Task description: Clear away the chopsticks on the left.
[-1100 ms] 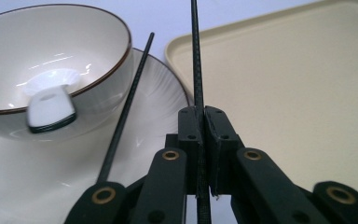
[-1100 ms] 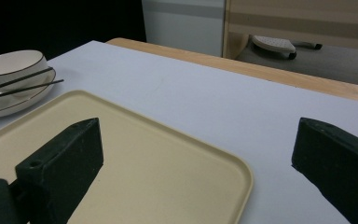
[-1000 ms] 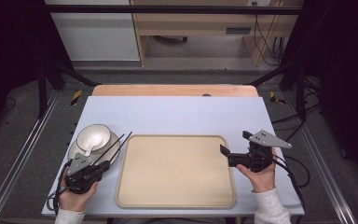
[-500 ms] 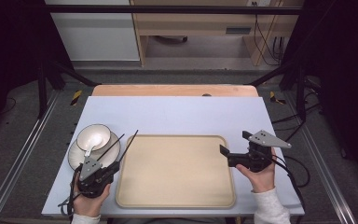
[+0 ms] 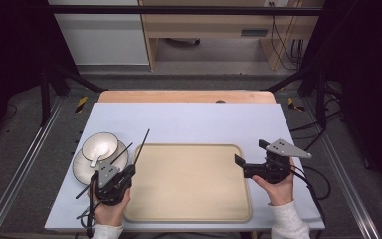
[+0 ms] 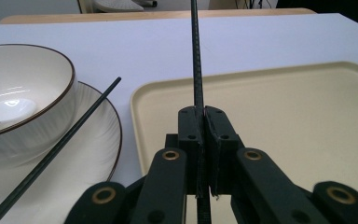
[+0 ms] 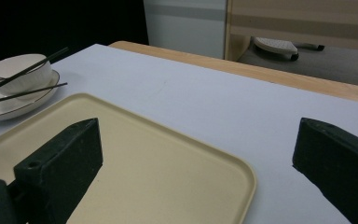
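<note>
Left gripper view shows the left gripper (image 6: 200,140) jaws clamping one chopstick (image 6: 196,56); right gripper (image 7: 191,158) jaws gape wide.

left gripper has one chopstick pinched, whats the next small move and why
Probably carry the held chopstick right, over the tray, and lay it down there. The left gripper is shut on it near the tray's left rim, the tray is bare, and the other chopstick lies across the plate beside the bowl.
</note>
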The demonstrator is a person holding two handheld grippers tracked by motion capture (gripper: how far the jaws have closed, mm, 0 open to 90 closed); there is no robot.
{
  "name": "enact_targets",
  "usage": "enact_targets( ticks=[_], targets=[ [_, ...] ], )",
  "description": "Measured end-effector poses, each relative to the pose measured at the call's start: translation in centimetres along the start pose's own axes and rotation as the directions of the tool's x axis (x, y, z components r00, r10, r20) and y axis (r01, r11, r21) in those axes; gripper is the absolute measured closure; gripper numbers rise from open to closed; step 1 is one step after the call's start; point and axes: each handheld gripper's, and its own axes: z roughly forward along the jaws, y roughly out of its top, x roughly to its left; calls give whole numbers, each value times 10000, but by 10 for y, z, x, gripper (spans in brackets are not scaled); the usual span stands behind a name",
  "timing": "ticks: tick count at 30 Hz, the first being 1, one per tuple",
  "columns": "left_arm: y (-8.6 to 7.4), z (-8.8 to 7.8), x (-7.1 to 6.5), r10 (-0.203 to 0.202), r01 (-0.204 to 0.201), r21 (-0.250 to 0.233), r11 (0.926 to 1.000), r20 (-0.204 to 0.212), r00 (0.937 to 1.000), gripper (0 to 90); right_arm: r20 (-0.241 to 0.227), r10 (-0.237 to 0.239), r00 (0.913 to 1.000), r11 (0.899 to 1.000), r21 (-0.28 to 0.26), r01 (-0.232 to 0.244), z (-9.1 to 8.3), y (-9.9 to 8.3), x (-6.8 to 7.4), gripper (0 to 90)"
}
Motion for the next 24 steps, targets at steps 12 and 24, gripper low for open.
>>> enact_targets(
  ticks=[12, 24],
  targets=[
    [-17, -1, -24, -692, 660, -518, 9965, -612, 9957, 854, -192, 34, 9998, 10000, -60, -35, -1, 1, 1, 19],
    [-44, 9, -23, -959, 934, -261, 9953, -1191, 9882, 854, -244, -47, 9997, 9999, 124, 50, 4, -1, 2, 21]
  ],
)
